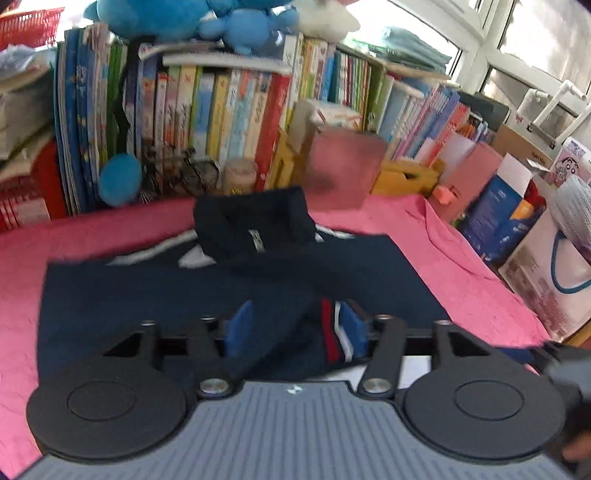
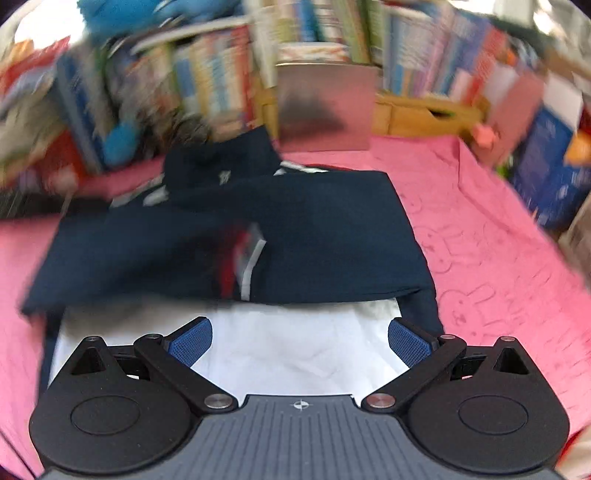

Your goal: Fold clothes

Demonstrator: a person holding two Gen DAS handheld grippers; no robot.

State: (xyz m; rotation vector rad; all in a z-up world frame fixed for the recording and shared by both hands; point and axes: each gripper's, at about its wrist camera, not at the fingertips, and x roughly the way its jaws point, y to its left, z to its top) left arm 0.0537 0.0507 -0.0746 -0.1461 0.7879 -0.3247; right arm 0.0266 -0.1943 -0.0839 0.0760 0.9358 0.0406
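A pink cloth [image 1: 461,266] covers the surface, and behind it stand packed rows of books [image 1: 229,107] with blue soft toys [image 1: 192,18] on top, cut off by the frame's upper edge. The right wrist view is smeared with blur, so the book spines there cannot be read. In the middle of the cloth lies a navy garment [image 1: 155,291], its sides folded inward, collar at the far end, red and white stripes showing at a fold, white lining showing along its near edge. The left gripper [image 1: 295,328] hangs above it with jaws apart, holding nothing. The right gripper [image 2: 300,341] stands wide open over the white lining.
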